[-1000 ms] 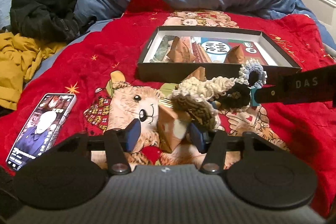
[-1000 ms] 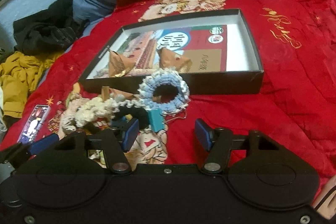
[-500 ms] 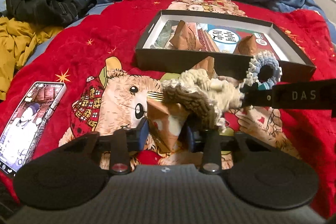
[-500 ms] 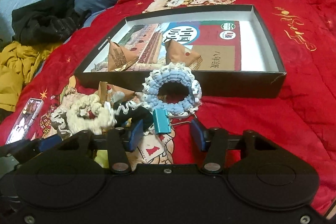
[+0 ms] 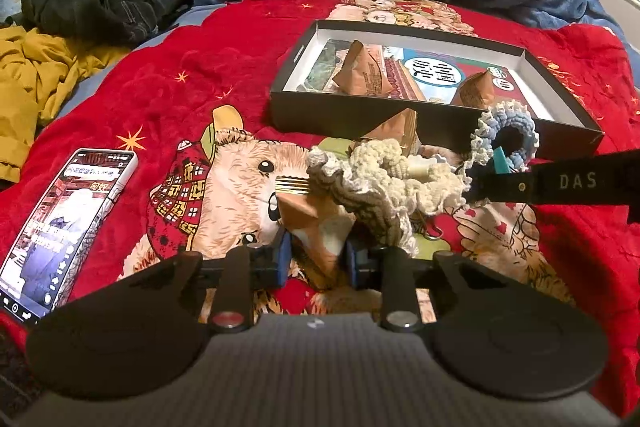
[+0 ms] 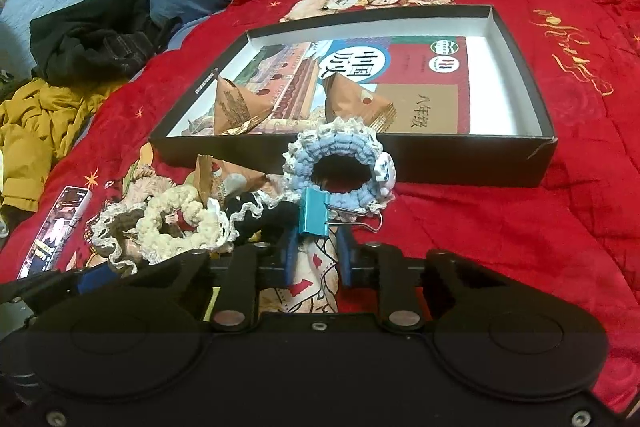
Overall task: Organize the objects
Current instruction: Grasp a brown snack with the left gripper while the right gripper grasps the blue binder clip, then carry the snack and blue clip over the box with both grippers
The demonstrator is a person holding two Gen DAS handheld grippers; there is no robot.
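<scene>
With the left gripper (image 5: 316,261) closing on a snack packet (image 5: 316,227) and the right gripper (image 6: 316,253) apparently clamping the binder clip (image 6: 314,213), tangled scrunchies (image 6: 176,223) may drag along.

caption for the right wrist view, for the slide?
Right hand-held gripper shut on a teal binder clip beside a blue crocheted scrunchie, in front of the open black box.

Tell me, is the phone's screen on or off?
On. The phone lies face up on the red blanket, and its screen is lit, showing a picture with text.
</scene>
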